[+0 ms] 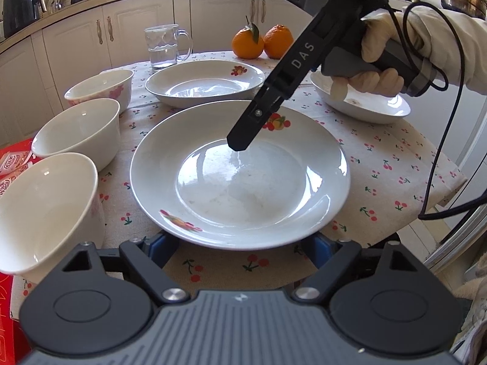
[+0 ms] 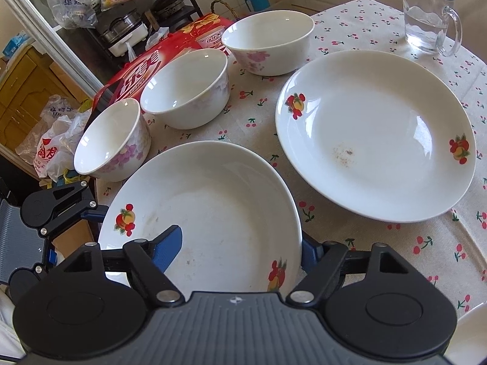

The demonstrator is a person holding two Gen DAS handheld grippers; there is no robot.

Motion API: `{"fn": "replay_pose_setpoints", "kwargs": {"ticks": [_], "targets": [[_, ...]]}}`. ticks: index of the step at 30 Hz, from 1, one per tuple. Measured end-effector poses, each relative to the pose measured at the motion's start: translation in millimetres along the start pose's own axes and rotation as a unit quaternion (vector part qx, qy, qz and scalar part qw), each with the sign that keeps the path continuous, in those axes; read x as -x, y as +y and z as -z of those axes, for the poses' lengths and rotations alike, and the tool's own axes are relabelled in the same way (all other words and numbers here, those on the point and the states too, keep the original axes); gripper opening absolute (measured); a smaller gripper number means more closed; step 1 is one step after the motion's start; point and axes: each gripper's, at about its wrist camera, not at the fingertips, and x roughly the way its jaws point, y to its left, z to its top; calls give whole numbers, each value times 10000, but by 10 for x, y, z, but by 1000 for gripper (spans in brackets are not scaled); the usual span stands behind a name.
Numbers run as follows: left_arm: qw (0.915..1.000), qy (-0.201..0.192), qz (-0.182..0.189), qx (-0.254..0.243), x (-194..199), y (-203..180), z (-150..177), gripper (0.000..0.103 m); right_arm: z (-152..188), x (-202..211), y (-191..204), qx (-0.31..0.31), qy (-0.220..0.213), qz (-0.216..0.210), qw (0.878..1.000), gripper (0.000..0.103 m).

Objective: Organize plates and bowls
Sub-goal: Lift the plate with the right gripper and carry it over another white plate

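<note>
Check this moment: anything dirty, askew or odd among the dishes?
Yes: the far plate carries a brownish speckled residue left of its centre. The near plate shows faint smears. Nothing looks spilled, cracked or tipped.

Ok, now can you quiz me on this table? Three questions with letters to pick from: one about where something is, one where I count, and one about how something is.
1. Where are the two oranges?
A. inside a bowl
B. on the cloth behind the far plate
C. on the nearest plate

2. How many bowls stand in the row?
A. two
B. three
C. five

3. How is the glass mug?
A. tipped over
B. empty
C. upright with some water in it

Answers:
1 B: the left wrist view shows them side by side past the far plate's rim.
2 B: the right wrist view shows three white bowls lined up by the red box.
3 C: it stands upright, and a water line shows in its lower part.
</note>
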Motion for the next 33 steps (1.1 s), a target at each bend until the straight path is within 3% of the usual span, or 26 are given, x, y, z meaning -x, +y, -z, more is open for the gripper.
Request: {"fn": "replay_pose_setpoints", "kwargs": {"ticks": [18, 33], "targets": [[9987, 124, 243, -430, 48, -119, -143, 86, 280, 276, 31, -248, -274, 121, 9992, 84], [9932, 118, 632, -974, -51, -359, -575, 86, 585, 827, -99, -600, -852, 466, 9935, 83]]}}
